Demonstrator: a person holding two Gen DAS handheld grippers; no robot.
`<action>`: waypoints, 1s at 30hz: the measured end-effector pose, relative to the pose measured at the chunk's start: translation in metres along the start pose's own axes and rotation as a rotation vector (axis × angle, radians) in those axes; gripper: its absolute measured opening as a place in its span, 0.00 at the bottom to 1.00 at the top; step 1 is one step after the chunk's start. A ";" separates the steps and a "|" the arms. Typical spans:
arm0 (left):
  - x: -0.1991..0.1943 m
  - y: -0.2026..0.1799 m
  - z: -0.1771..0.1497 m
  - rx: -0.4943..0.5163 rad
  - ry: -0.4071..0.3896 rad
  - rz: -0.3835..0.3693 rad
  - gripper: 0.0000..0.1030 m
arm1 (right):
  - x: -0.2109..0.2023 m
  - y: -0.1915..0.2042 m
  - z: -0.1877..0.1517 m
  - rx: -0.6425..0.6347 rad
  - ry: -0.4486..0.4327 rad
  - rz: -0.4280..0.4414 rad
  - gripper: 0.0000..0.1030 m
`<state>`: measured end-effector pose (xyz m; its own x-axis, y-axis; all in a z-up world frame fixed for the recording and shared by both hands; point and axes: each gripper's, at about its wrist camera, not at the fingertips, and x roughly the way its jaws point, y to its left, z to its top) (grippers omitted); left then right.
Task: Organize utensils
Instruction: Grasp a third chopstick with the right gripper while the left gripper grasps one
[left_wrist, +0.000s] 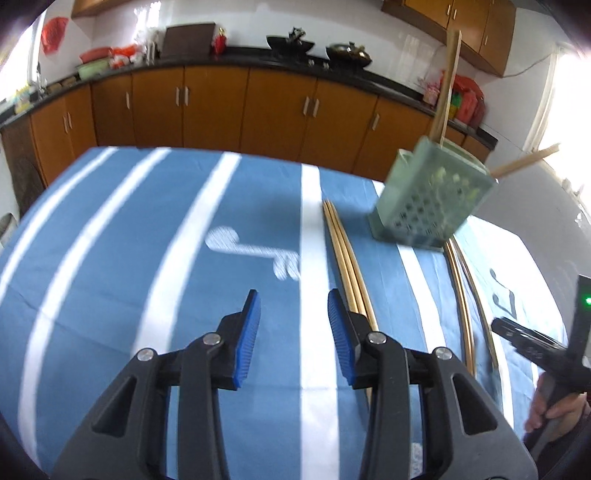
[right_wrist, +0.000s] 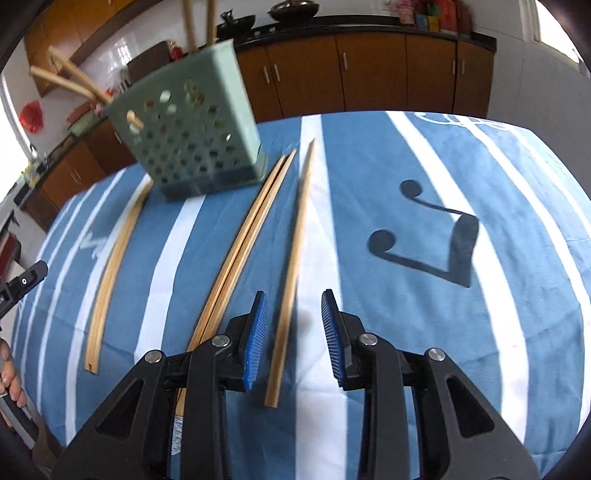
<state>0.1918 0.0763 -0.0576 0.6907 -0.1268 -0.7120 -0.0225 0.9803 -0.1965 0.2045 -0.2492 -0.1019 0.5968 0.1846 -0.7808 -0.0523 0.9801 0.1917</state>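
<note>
A green perforated utensil holder (left_wrist: 432, 199) (right_wrist: 188, 136) stands on the blue striped cloth, with several wooden chopsticks (left_wrist: 448, 85) (right_wrist: 74, 81) sticking out of it. My left gripper (left_wrist: 293, 299) is open over bare cloth with nothing between its fingers. A pair of chopsticks (left_wrist: 343, 258) (right_wrist: 114, 266) lies just right of its right finger. My right gripper (right_wrist: 294, 299) is open low over the cloth. A single chopstick (right_wrist: 295, 229) lies between its fingers, untouched by the pads, and a second pair (right_wrist: 251, 236) (left_wrist: 461, 295) lies just to its left.
The table (left_wrist: 110, 258) carries a blue cloth with white stripes and a dark music note print (right_wrist: 424, 236). Brown kitchen cabinets (left_wrist: 221, 107) under a cluttered black counter run behind it. A hand (left_wrist: 561, 410) holds the right gripper's handle at the left wrist view's edge.
</note>
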 end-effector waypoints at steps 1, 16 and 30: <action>0.002 -0.003 -0.001 -0.003 0.008 -0.011 0.37 | 0.003 0.003 -0.001 -0.010 0.003 -0.008 0.29; 0.031 -0.041 -0.020 0.072 0.103 -0.045 0.25 | -0.002 -0.045 0.003 0.107 -0.040 -0.147 0.07; 0.048 -0.056 -0.026 0.094 0.128 -0.020 0.15 | -0.003 -0.041 0.001 0.074 -0.044 -0.153 0.07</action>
<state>0.2074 0.0116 -0.0979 0.5924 -0.1587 -0.7898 0.0619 0.9865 -0.1517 0.2058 -0.2903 -0.1069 0.6281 0.0283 -0.7776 0.1000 0.9881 0.1167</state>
